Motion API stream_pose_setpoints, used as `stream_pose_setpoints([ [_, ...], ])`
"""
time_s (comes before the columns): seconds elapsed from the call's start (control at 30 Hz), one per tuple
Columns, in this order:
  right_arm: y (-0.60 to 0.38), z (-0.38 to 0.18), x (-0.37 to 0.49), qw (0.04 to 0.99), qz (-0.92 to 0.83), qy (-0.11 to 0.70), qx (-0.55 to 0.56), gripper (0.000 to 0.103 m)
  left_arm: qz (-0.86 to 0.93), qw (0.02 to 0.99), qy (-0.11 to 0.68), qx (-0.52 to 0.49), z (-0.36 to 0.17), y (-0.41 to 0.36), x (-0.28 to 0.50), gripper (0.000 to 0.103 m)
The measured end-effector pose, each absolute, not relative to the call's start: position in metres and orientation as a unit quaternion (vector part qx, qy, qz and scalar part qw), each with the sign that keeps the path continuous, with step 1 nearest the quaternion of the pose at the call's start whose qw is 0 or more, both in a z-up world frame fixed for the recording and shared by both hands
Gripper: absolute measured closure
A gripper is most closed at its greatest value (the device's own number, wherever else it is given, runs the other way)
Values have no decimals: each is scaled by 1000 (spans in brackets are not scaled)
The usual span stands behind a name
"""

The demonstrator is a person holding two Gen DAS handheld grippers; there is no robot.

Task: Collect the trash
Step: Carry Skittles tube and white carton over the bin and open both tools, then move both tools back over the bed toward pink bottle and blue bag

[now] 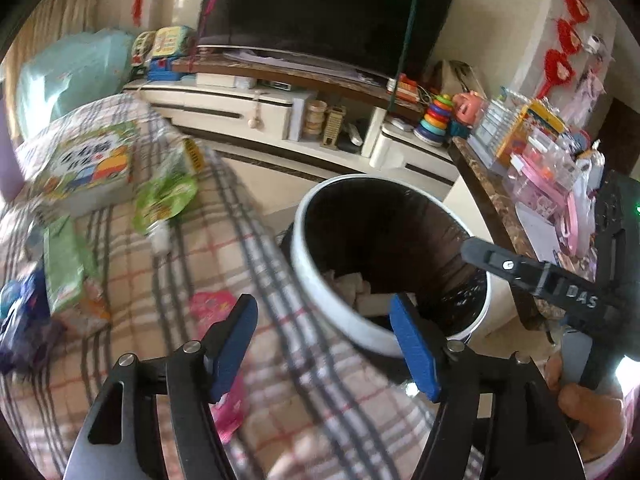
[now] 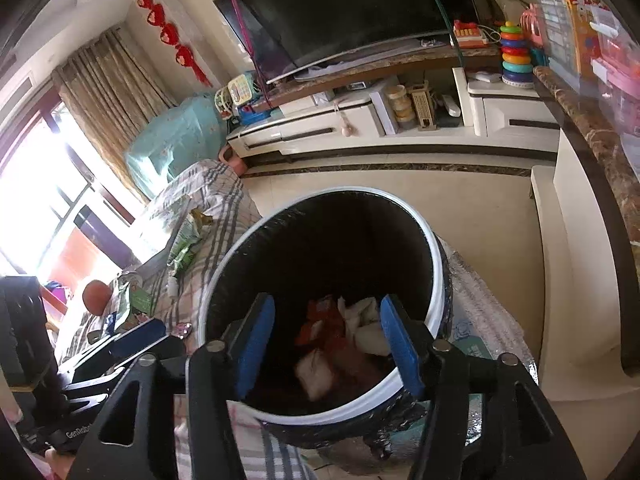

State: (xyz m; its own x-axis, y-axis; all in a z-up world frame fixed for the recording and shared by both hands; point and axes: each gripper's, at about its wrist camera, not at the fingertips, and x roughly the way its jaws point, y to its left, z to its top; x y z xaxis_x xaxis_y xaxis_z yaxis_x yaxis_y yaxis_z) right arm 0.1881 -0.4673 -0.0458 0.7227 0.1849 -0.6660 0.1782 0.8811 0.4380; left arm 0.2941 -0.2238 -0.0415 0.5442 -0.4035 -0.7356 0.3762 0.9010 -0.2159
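Collection partly done, by the look of it. The white-rimmed, black-lined trash bin (image 2: 320,240) stands on the floor against the plaid-covered surface (image 1: 248,280); inside lie white crumpled tissues (image 2: 366,330) and an orange-red wrapper (image 2: 322,326). The right gripper (image 2: 328,340) hangs over the bin mouth, jaws apart and empty. The left gripper (image 1: 324,344) hovers at the surface's edge, also parted, nothing between its pads. Left to gather: a green packet (image 1: 166,200), a green pouch (image 1: 66,264), a pink wrapper (image 1: 212,306).
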Motion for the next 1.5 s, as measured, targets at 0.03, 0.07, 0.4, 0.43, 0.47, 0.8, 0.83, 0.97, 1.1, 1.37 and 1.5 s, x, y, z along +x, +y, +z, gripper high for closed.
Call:
stream_pose_setpoints([
  [0.03, -466, -44, 187, 897, 3, 369, 244, 34, -216, 880, 423, -21, -42, -216, 290, 34],
  [0.07, -462, -42, 184, 899, 5, 365, 242, 30, -211, 880, 424, -23, -42, -210, 285, 34],
  [0.4, -410, -31, 160, 913, 35, 343, 218, 8, -166, 891, 421, -38, -39, -146, 234, 33],
  [0.43, -403, -32, 158, 913, 40, 344, 216, 8, -161, 892, 421, -41, -38, -140, 230, 33],
  [0.47, -395, -32, 156, 913, 45, 346, 213, 8, -156, 892, 422, -44, -37, -133, 225, 33],
  [0.8, -334, -46, 144, 906, 83, 370, 187, 8, -114, 900, 420, -41, -32, -87, 183, 33],
  [0.83, -330, -47, 143, 906, 86, 370, 185, 8, -111, 900, 420, -40, -32, -86, 181, 33],
  [0.97, -311, -49, 140, 907, 99, 368, 179, 8, -100, 901, 421, -41, -31, -71, 171, 33],
  [1.1, -297, -52, 139, 907, 105, 365, 182, 8, -92, 903, 419, -34, -28, -64, 166, 33],
  [1.37, -279, -63, 148, 896, 96, 395, 178, 9, -87, 908, 411, -5, -24, -60, 162, 33],
  [1.5, -274, -66, 150, 894, 97, 401, 173, 18, -89, 910, 405, 14, -23, -57, 176, 33],
])
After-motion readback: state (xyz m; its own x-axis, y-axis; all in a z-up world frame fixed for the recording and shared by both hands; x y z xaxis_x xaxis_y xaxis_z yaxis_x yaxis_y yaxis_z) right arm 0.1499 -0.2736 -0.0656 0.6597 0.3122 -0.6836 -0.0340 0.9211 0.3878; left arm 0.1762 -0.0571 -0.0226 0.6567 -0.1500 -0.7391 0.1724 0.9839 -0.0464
